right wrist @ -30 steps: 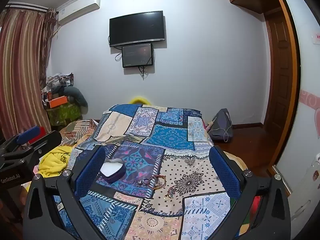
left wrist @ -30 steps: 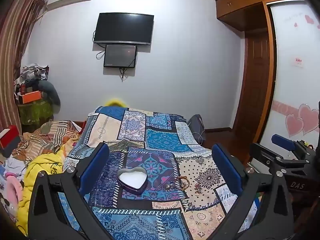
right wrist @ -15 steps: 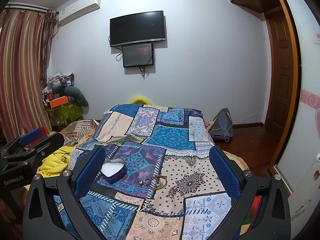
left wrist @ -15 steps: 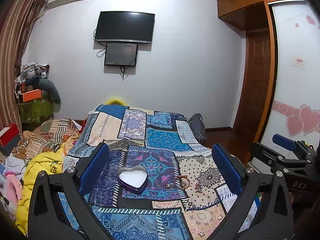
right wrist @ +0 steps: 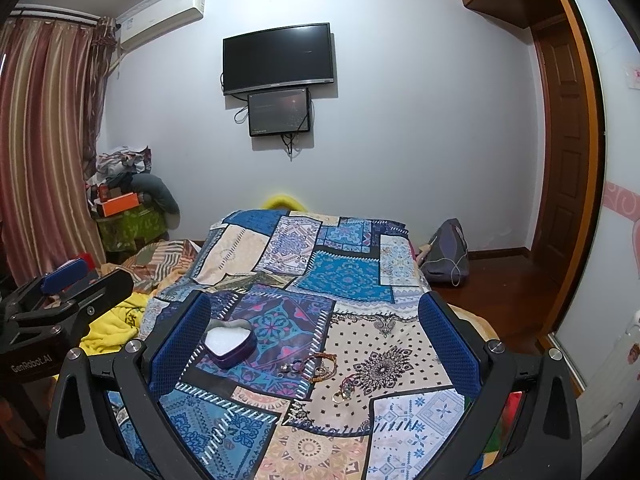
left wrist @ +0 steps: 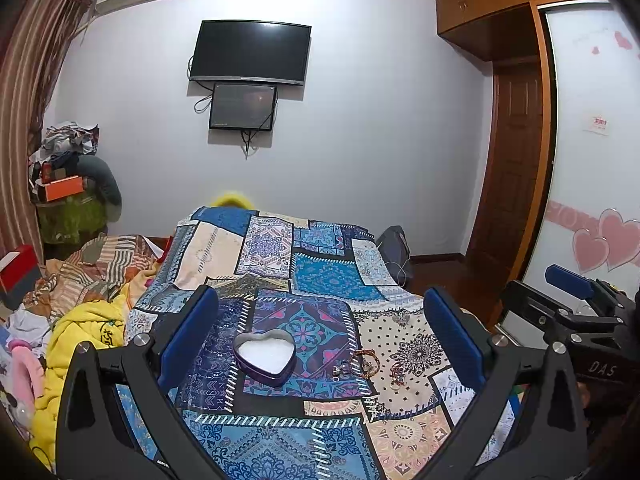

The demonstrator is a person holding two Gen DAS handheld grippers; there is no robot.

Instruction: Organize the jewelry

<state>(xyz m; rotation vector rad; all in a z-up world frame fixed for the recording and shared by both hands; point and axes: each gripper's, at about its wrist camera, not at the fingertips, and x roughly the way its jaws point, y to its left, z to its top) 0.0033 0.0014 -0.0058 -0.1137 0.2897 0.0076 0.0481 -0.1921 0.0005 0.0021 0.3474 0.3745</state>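
Observation:
A purple heart-shaped tin with a white lining sits open on the patchwork bedspread. It also shows in the right wrist view. A small heap of bracelets and rings lies just to its right; it also shows in the right wrist view, with another piece nearer. My left gripper is open and empty, held above the bed. My right gripper is open and empty too. Each gripper shows at the edge of the other's view.
Yellow and striped blankets are piled left of the bed. A cluttered stand is by the curtain. A dark bag lies on the floor at the right, near the wooden door. Two screens hang on the far wall.
Both views have shifted very slightly; the tin and jewelry have not moved. Both grippers stay open.

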